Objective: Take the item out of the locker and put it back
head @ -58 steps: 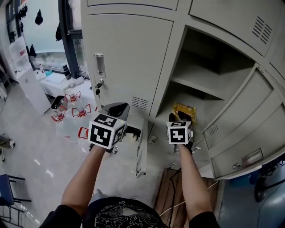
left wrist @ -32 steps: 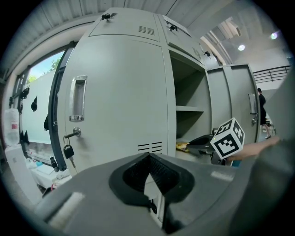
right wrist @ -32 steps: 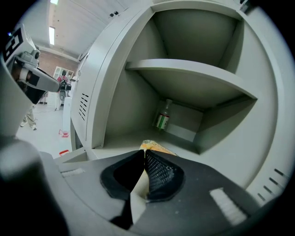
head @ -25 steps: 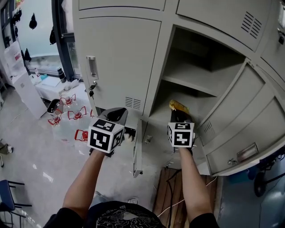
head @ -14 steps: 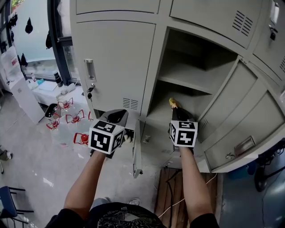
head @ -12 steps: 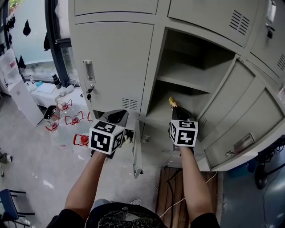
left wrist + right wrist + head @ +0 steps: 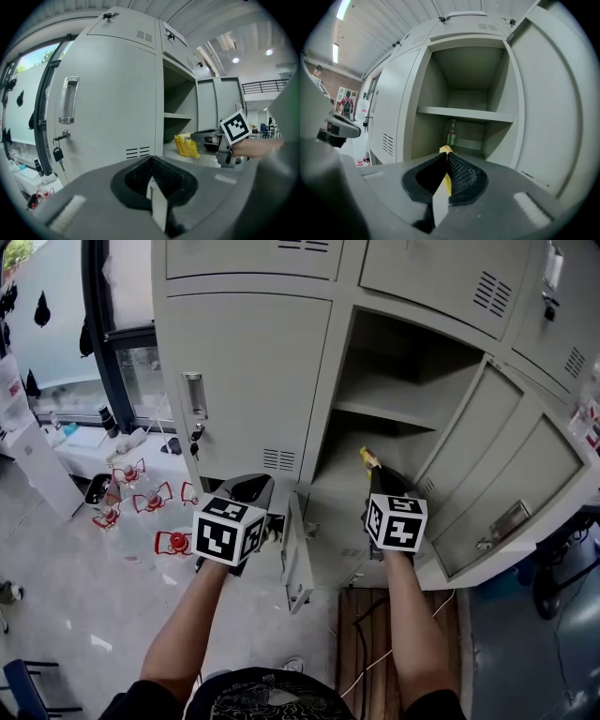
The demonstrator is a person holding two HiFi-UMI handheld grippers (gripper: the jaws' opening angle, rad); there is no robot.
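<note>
head view: the left gripper (image 7: 247,493) is held low in front of the closed door (image 7: 246,371), where a key (image 7: 195,442) hangs under the handle. the right gripper (image 7: 374,471) points into the open locker (image 7: 409,345) below its shelf (image 7: 392,414), with a narrow end of the yellow packet (image 7: 368,458) sticking out ahead of it. left gripper view: its jaws are pressed together with nothing between them; across from it the packet sits at the mouth of the compartment, pinched at one edge. right gripper view: the jaws are clamped on the packet, its yellow tip poking above them. a bottle (image 7: 451,132) stands at the back under the shelf; its green label is probably printed, but too small to read. 2.3 s ago the packet showed a broad face; now only its edge shows.
</note>
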